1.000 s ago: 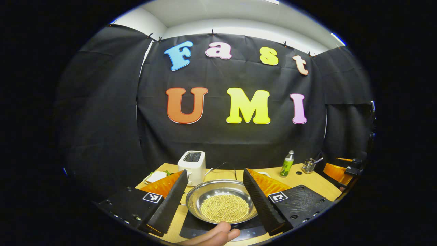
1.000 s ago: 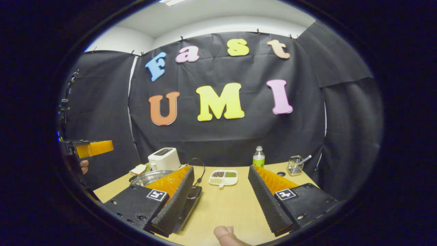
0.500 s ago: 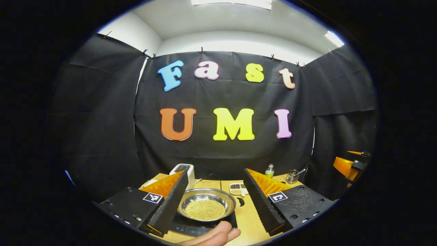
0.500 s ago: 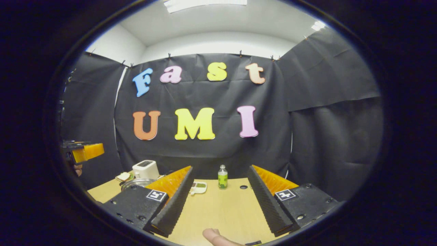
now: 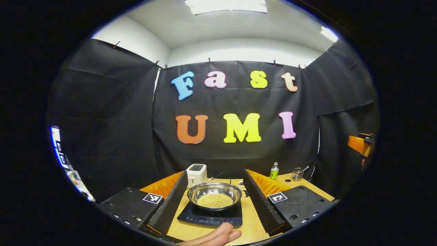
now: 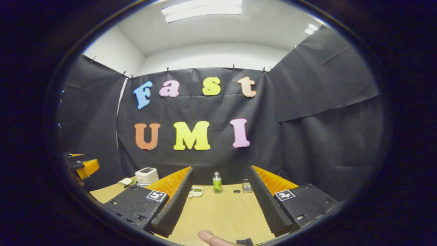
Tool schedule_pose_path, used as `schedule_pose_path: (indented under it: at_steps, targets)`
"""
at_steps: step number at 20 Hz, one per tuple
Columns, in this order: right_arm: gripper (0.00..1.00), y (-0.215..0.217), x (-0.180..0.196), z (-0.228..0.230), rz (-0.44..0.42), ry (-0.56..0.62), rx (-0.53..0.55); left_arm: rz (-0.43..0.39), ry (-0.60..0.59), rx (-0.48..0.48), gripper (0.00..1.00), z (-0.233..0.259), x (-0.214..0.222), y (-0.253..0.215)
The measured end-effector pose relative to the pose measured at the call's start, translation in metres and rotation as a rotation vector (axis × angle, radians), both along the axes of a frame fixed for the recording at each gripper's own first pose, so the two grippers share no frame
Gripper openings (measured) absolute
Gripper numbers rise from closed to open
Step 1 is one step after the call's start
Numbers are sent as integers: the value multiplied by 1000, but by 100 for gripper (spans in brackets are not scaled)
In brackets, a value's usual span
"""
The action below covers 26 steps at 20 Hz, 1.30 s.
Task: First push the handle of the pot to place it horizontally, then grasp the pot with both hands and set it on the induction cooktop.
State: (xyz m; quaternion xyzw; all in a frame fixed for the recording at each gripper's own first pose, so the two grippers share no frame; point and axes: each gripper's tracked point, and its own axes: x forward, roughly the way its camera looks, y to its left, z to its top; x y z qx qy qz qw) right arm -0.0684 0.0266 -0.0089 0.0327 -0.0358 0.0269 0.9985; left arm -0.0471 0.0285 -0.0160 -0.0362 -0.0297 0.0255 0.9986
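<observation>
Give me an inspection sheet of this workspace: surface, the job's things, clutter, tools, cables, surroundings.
Surface: light wooden table, with a round hole near its far edge.
Job's things: steel pot holding small yellow beans sits on the black induction cooktop; its handle cannot be made out.
Clutter: white toaster, green bottle, wire utensil holder, white divided dish, sandwich on a plate.
Tools: left tool open, fingers either side of the pot, apart from it; right tool open over bare table.
Cables: thin dark cable behind the pot.
Surroundings: black cloth wall, ceiling lights.
</observation>
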Motion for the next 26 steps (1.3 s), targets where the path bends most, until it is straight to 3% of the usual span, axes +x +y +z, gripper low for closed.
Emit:
schedule_pose_path:
  at_steps: [2,4,9,16,26]
  targets:
    - [100,2,-3,-2,25,-3,-10,-19,4,-12,96,1,-2,-6]
    - [96,-4,-3,-7,11,-1,-18,-31,5,-8,96,1,-3,-9]
    - [96,-16,-7,-13,-24,-7,-9,-120,-26,-10,97,8,-3,-34]
    - [96,-29,-4,-27,-30,8,42,-109,-19,20,96,-2,-5,-39]
    - [96,-22,-15,-30,1,-5,34,-110,-14,15,97,-13,-9,-41]
